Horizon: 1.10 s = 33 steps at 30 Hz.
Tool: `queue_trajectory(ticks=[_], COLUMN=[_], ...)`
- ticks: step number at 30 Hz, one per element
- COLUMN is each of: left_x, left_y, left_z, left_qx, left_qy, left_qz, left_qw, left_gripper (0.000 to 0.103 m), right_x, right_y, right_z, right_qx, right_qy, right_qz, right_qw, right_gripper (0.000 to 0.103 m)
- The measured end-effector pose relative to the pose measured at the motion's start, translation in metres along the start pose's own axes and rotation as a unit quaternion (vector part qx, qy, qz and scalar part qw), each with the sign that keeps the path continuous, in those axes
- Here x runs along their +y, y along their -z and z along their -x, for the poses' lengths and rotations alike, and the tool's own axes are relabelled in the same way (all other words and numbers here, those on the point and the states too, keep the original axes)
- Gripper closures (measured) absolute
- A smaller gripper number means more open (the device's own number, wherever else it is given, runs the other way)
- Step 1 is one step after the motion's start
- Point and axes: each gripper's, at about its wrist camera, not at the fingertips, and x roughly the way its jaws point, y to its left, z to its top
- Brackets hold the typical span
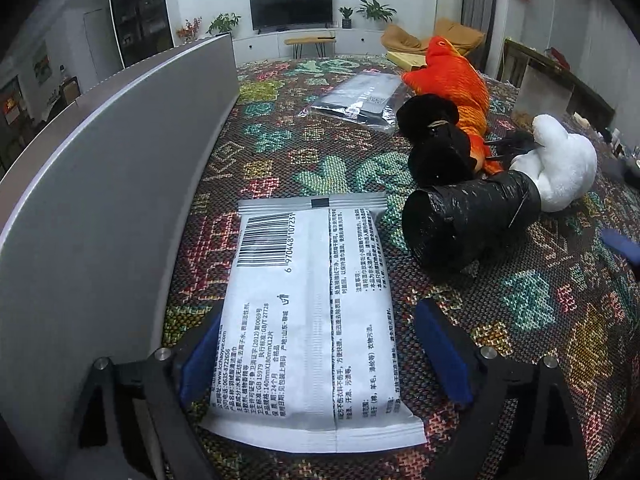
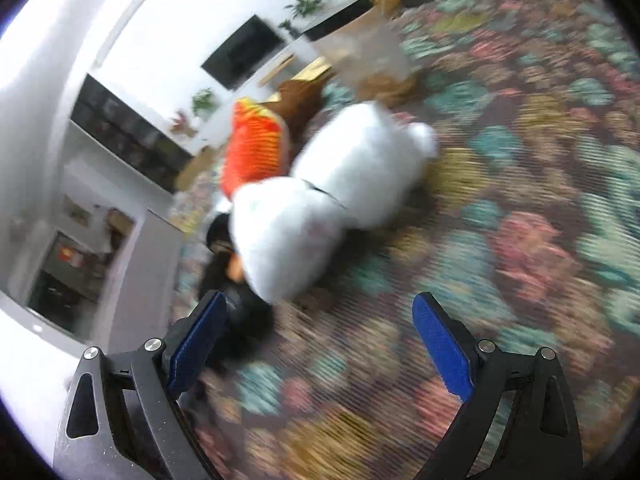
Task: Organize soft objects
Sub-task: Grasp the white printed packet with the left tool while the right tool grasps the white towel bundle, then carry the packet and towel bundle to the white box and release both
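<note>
My left gripper (image 1: 320,344) is open, its blue pads either side of a white wipes packet (image 1: 308,312) that lies flat on the patterned cloth; the pads do not squeeze it. To the right lie a black roll (image 1: 464,220), a black soft bundle (image 1: 436,140), an orange plush fish (image 1: 452,84) and a white plush toy (image 1: 560,160). My right gripper (image 2: 320,336) is open and empty above the cloth, just short of the white plush toy (image 2: 320,200). The orange fish (image 2: 252,148) lies behind it. The right wrist view is blurred.
A grey panel (image 1: 120,168) stands along the left edge of the cloth-covered surface (image 1: 540,340). A clear plastic bag with a dark item (image 1: 356,100) lies further back. A TV (image 1: 292,8), plants and tan cushions stand beyond. A clear container (image 2: 368,64) lies behind the plush.
</note>
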Motion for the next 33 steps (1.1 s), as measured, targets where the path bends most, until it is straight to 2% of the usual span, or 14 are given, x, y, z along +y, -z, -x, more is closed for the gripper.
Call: queue_trajectory(ticks=[2, 3, 5, 10, 13, 17, 18, 25, 28, 29, 30, 31, 32, 33], left_x=[0.001, 0.001, 0.000, 0.000, 0.000, 0.000, 0.000, 0.000, -0.003, -0.005, -0.005, -0.003, 0.001, 0.005], left_y=[-0.001, -0.001, 0.000, 0.000, 0.000, 0.001, 0.001, 0.002, 0.003, 0.002, 0.002, 0.002, 0.001, 0.001], left_z=[0.000, 0.000, 0.002, 0.004, 0.003, 0.005, 0.006, 0.015, 0.010, 0.009, 0.010, 0.011, 0.016, 0.019], left_qx=[0.000, 0.000, -0.001, -0.001, 0.000, 0.009, 0.018, 0.049, 0.071, 0.067, 0.066, 0.064, 0.053, 0.048], left_qy=[0.001, 0.001, 0.002, 0.002, 0.002, 0.016, 0.021, 0.043, 0.034, 0.031, 0.032, 0.037, 0.043, 0.055], left_qz=[0.000, 0.000, -0.001, -0.001, -0.001, -0.005, -0.011, -0.012, -0.024, -0.031, -0.032, -0.028, -0.017, -0.007], left_qw=[1.0000, 1.0000, 1.0000, 1.0000, 1.0000, 0.9998, 0.9995, 0.9978, 0.9966, 0.9968, 0.9968, 0.9969, 0.9976, 0.9973], left_gripper=[0.012, 0.012, 0.012, 0.012, 0.012, 0.011, 0.010, 0.010, 0.010, 0.011, 0.015, 0.019, 0.038, 0.038], right_x=[0.004, 0.004, 0.001, -0.017, -0.035, -0.055, -0.055, -0.040, -0.032, -0.026, -0.023, -0.021, -0.020, -0.018], right_y=[-0.013, -0.018, -0.024, -0.024, -0.031, -0.049, -0.055, -0.074, -0.055, -0.047, -0.042, -0.039, -0.037, -0.036], right_z=[-0.017, -0.028, -0.044, -0.013, 0.016, 0.046, 0.054, 0.037, 0.012, 0.012, 0.013, 0.020, 0.027, 0.033], right_qx=[0.005, 0.016, 0.051, 0.098, 0.142, 0.148, 0.133, 0.109, 0.138, 0.132, 0.124, 0.111, 0.105, 0.100], right_qy=[-0.009, -0.024, -0.016, -0.050, 0.003, 0.093, 0.097, 0.098, 0.148, 0.188, 0.204, 0.211, 0.207, 0.205], right_qz=[-0.009, -0.015, -0.014, 0.032, 0.089, 0.106, 0.099, 0.007, 0.035, 0.070, 0.088, 0.105, 0.110, 0.113], right_qw=[1.000, 0.999, 0.998, 0.993, 0.986, 0.979, 0.981, 0.989, 0.979, 0.971, 0.967, 0.966, 0.967, 0.967], right_gripper=[0.009, 0.023, 0.074, 0.074, 0.071, 0.020, 0.019, 0.019, 0.018, 0.028, 0.054, 0.055, 0.060, 0.061])
